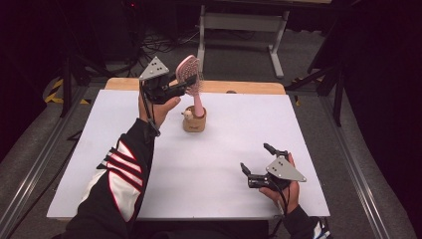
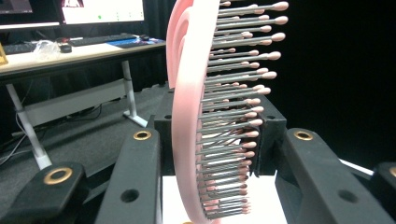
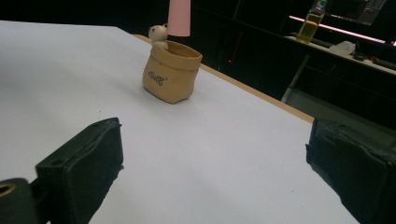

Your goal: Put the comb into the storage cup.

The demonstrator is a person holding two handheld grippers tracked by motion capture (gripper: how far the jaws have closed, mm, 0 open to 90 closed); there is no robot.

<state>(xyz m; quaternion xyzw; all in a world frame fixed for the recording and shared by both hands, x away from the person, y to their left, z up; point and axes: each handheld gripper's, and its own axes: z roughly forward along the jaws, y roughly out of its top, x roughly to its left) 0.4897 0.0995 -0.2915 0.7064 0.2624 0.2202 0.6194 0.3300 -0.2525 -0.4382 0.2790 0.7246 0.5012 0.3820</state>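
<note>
Left gripper raised, clasping hairbrush

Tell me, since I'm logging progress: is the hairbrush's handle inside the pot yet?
Not yet: the hairbrush hangs upright, its handle tip just above the pot, in the right gripper view.

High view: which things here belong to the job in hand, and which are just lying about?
In the job:
- pink hairbrush, clamped at its head by the left gripper, handle end over the holder
- tan bear-trimmed holder on the white table

Not in it:
- right gripper, fingers open, resting low near the table's front
- desk with monitor and keyboard
- bottle
</note>
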